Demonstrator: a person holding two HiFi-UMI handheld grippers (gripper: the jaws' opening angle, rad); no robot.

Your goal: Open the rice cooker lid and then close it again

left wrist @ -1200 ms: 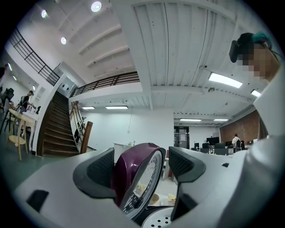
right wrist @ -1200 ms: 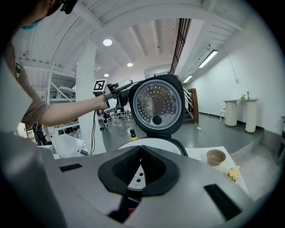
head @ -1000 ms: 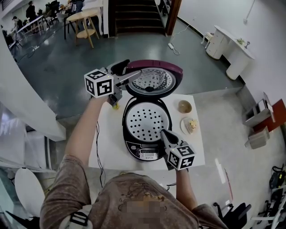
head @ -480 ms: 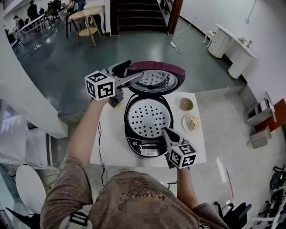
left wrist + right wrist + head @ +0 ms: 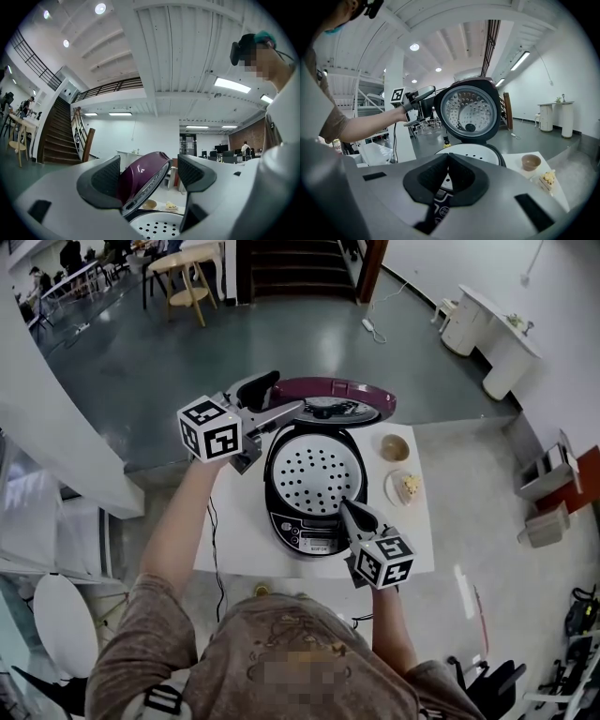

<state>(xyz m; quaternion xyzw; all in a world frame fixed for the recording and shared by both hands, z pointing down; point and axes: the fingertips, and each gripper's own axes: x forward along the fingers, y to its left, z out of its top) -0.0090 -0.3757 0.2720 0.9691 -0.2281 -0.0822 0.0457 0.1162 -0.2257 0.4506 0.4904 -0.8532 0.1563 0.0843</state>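
Over the table [image 5: 234,540], the left hand-held gripper [image 5: 146,174] gapes beside the raised lid [image 5: 349,385], the right hand-held gripper [image 5: 449,180] closed.

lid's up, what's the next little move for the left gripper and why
Probably ease the left gripper down toward the person, tipping the lid onto the cooker body. The lid stands open with its rim between that gripper's parted jaws, the perforated tray is exposed, and the right gripper is shut near the front.

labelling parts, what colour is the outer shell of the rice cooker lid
Dark glossy purple; the lid shows best in the left gripper view.
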